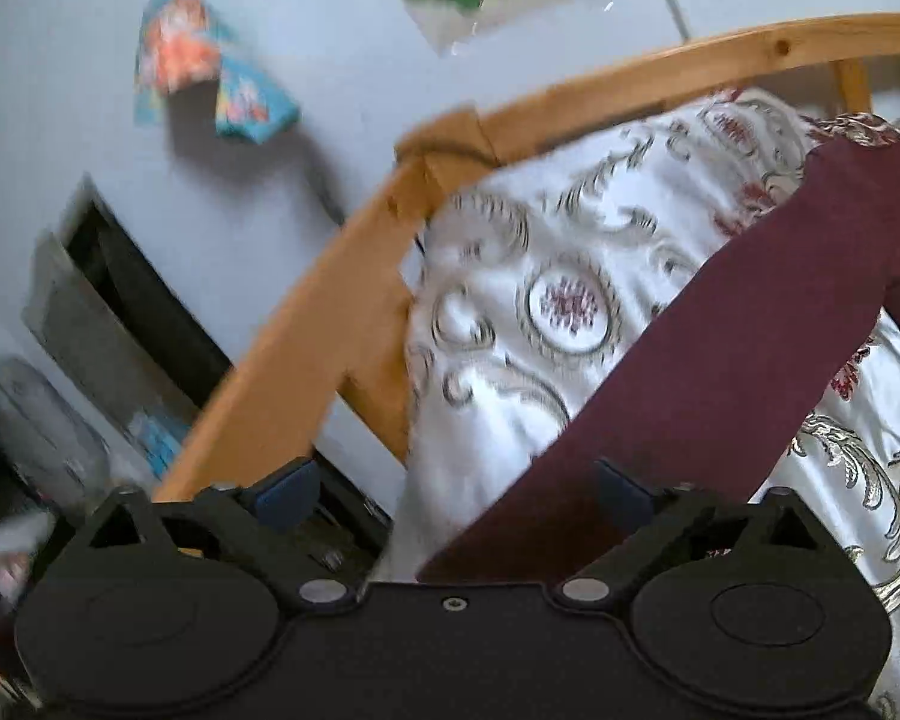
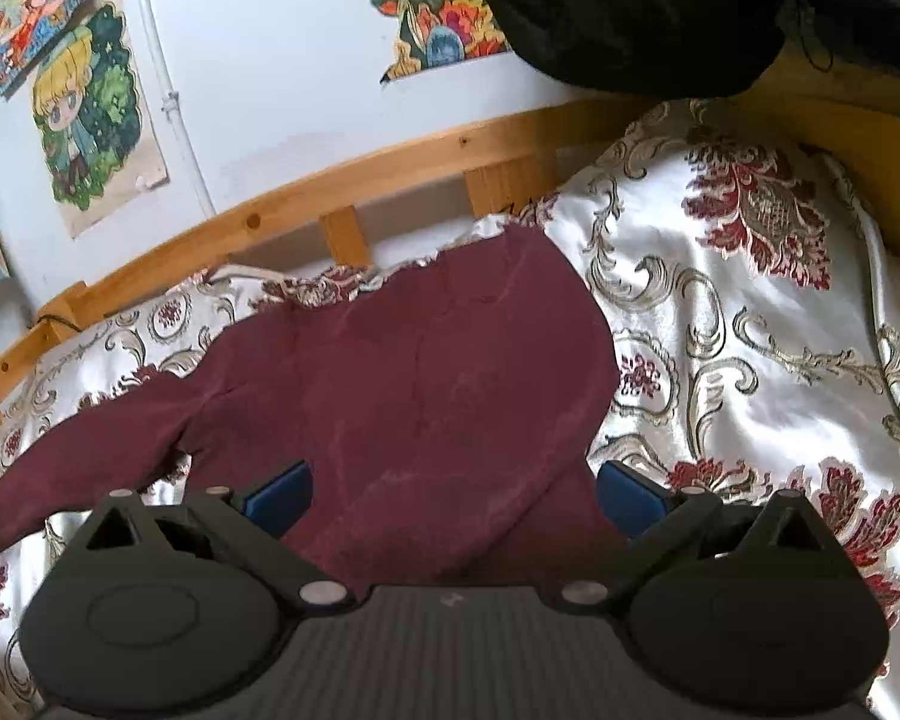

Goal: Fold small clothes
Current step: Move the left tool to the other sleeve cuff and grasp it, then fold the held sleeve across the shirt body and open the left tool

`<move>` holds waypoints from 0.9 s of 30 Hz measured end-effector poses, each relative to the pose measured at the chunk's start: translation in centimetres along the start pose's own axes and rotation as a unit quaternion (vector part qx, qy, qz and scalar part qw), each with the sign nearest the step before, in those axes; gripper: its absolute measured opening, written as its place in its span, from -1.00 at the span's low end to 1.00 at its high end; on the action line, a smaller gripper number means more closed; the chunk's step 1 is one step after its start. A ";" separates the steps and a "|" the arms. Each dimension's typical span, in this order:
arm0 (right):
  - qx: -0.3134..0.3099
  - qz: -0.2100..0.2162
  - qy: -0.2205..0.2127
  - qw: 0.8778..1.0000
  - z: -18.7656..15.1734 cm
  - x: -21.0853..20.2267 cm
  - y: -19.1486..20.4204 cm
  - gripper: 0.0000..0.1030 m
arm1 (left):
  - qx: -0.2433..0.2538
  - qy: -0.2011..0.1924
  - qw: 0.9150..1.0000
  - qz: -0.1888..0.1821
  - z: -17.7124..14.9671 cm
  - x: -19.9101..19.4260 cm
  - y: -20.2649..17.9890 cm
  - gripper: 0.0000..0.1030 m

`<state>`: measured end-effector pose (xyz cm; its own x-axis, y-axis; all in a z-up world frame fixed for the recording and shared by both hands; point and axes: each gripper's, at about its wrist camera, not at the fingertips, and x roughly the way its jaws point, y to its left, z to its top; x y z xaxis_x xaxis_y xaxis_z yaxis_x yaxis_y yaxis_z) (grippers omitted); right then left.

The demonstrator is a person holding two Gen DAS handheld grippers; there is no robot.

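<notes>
Tools [image 1: 453, 495] [image 2: 453, 498] — two, both spread wide, empty — above one maroon top [image 2: 402, 396].

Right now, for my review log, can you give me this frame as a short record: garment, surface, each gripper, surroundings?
garment: maroon long-sleeved top, spread on the bed, one sleeve stretched out toward the left gripper
surface: white bedspread with red and grey floral pattern
left gripper: fingers open, sleeve end between them, not pinched
right gripper: fingers open, above the top's near edge
bed frame: wooden rail along the far side
wall: cartoon posters
image quality: left wrist view motion-blurred
</notes>
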<state>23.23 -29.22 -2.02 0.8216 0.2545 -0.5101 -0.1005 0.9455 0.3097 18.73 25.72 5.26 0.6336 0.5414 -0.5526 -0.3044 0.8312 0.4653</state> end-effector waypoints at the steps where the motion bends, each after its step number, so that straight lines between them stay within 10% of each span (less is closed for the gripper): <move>1: 0.000 -0.001 0.003 1.000 0.0 0.1 -0.1 0.99 | -0.014 0.011 1.000 -0.006 0.1 0.6 0.5 0.82; 13: 0.041 -0.004 0.019 0.999 -0.1 0.9 -1.5 0.99 | -0.016 0.097 0.994 -0.044 -0.7 3.9 1.6 0.45; 19: 0.045 -0.003 0.014 0.999 -0.1 0.6 -1.5 0.99 | -0.014 0.107 0.992 -0.066 0.1 3.3 1.0 -0.76; 27: 0.060 0.007 0.001 0.998 0.2 -0.3 -1.9 0.99 | -0.005 0.062 0.995 -0.084 3.6 -1.7 0.1 -0.86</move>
<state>23.33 -31.12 -2.26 0.8198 0.2674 -0.5064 -0.0430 0.9105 0.4112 20.23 24.48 8.77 0.5844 0.4057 -0.7028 -0.2096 0.9121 0.3522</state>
